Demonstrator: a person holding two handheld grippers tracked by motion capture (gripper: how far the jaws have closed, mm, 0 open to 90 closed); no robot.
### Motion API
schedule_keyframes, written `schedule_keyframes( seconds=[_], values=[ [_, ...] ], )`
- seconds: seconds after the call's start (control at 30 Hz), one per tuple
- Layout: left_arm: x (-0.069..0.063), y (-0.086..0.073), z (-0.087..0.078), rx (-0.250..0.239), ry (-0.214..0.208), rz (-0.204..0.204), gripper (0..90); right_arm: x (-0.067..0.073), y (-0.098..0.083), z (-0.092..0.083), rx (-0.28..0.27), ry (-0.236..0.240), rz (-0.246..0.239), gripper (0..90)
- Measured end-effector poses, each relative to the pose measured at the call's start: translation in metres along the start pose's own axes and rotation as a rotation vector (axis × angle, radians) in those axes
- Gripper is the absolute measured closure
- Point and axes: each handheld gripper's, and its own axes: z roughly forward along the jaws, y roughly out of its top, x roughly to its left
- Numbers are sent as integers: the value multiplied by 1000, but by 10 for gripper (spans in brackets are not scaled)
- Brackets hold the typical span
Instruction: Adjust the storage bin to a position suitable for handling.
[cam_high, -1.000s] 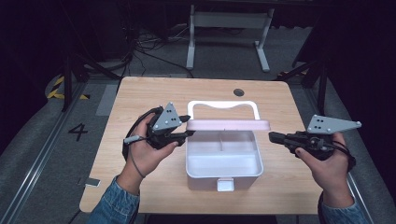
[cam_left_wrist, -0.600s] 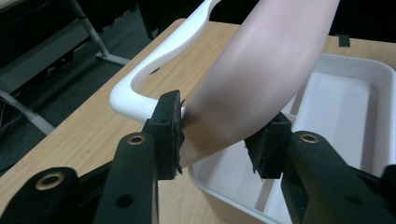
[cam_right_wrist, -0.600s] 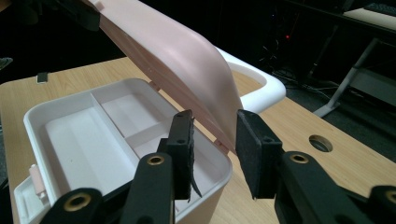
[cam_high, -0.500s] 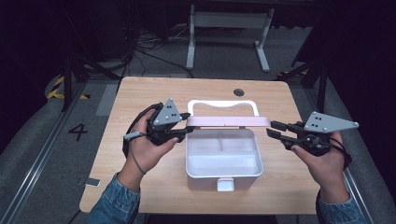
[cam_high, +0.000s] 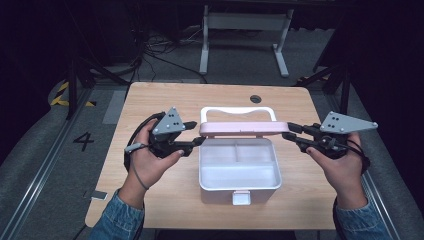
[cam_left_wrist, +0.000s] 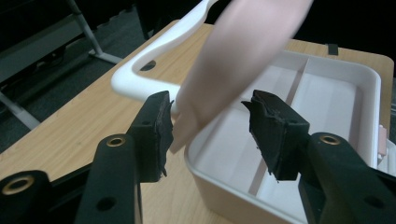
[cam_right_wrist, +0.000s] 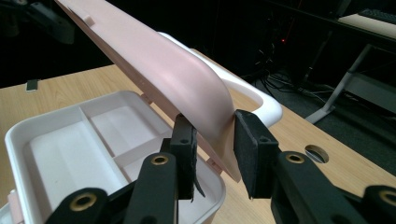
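The white box (cam_high: 239, 170) stands open near the middle of the wooden surface (cam_high: 150, 200), and its pink lid (cam_high: 243, 129) is raised on the far edge, hinged there and standing steeply. The left gripper (cam_left_wrist: 208, 126) is wide open around the left end of the lid; in the left gripper view one pad seems to touch the lid edge and the other pad is apart from it. The right gripper (cam_right_wrist: 212, 149) is at the right end of the lid, with its jaws on both sides of the curved corner, close to it but not clearly pressing; I judge it narrow and not yet closed on the lid. The risk, I think, is that the lid falls down or twists if only one end is pushed, because neither gripper has a firm hold. The smooth, rounded plastic can also slip between the pads. If the push is uneven, the light box may slide on the surface or the small hinges may be strained. The lid looks like matte, smooth plastic with soft rounded corners. The box is a shallow white tray with thin dividers inside, a small latch (cam_high: 241, 198) at the near side and a white loop handle (cam_high: 237, 111) behind the lid.
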Motion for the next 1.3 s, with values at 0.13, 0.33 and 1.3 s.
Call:
schedule_keyframes(
  seconds=[0.13, 0.33, 1.3],
  values=[
    [7, -14, -5, -12, 3, -50, 474, -5, 4, 4, -7, -11, 2, 714],
    [12, -28, -9, -7, 8, -88, 468, -13, 9, 11, -7, -24, 15, 733],
    [17, -46, -19, 47, 44, -114, 460, -48, 28, 49, 19, -82, 114, 801]
  ],
)
